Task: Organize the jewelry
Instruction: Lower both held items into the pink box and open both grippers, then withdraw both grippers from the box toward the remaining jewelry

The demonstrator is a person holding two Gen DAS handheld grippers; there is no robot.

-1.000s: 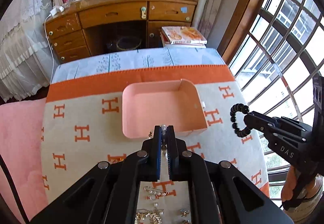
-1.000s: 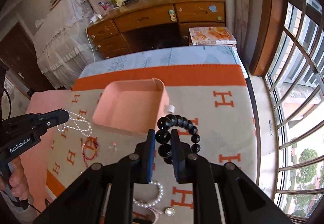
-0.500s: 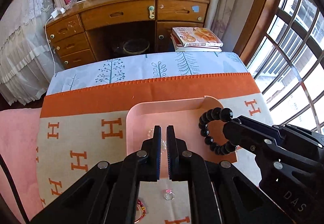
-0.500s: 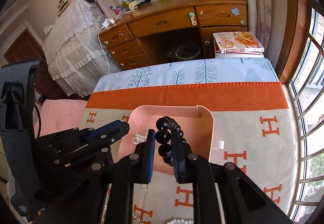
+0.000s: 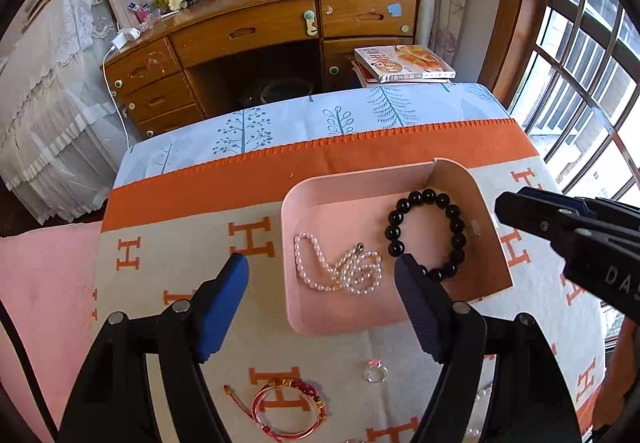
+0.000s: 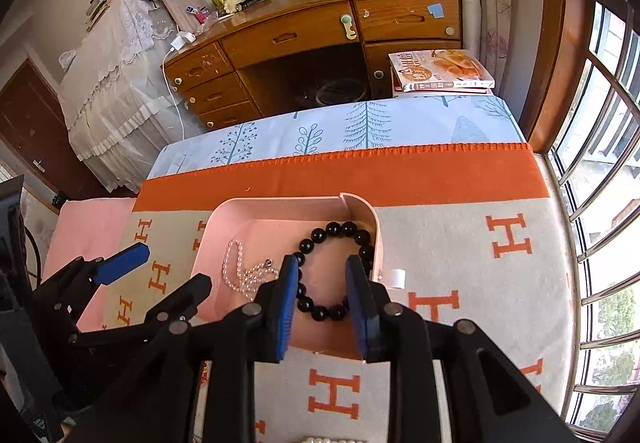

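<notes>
Over the pink tray (image 5: 384, 317) we hold both grippers, pointing down at it. Left gripper (image 5: 320, 275) is spread wide w/ nothing between its blue pads; its jaws have just been opening. Below it, in the left half of the tray, lies the pearl necklace (image 5: 340, 269), loose and curled on the tray floor, not touched by any pad. Right gripper (image 6: 322, 275) is parted too, its jaws have just been opening, and the pads do not press on anything. Black bead bracelet (image 6: 336, 271) lies flat in the right half of the tray, close to the right wall; seen from the right wrist, its near part shows between the two fingers, apart from both pads. In the left wrist view the right gripper (image 5: 508, 209) comes in from the right side, just beside the tray's right wall.

Tray sits on the beige blanket w/ orange H letters (image 6: 460, 263). On the blanket, nearer to us than the tray, we see a red string bracelet (image 5: 288, 409) and a small ring (image 5: 377, 371), both well apart from the tray's front wall. Beyond the tray stands a wooden desk (image 5: 256, 31).
</notes>
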